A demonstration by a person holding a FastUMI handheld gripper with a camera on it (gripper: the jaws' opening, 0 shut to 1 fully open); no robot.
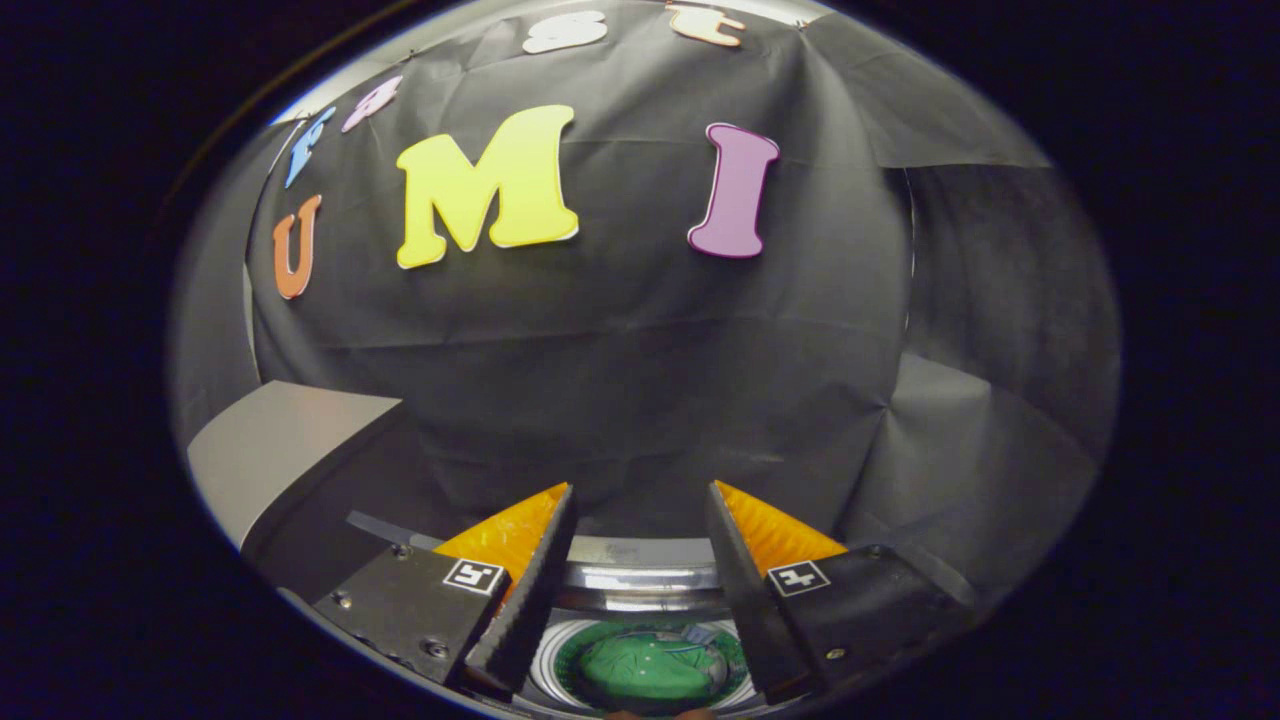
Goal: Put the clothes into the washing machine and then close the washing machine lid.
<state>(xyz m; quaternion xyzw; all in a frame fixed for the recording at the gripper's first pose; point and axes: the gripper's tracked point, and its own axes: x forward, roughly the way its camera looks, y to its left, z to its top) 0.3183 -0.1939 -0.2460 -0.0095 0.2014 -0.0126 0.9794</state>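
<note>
Hovering above the washer w/ fingers spread wide, holding nothing: gripper (640,500). Green clothes (650,668) sit down in the drum, below and between the fingers. Grey lid (285,455) stands up off to the left, so closing likely means reaching that way.

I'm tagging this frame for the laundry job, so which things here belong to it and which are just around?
Part of the job:
- green garment, below and between the fingers, inside the drum
- washing machine, its chrome rim just beyond the fingers
- gripper, fingers apart, holding nothing

Just around:
- grey panel, beyond the fingers to one side
- black cloth wall
</note>
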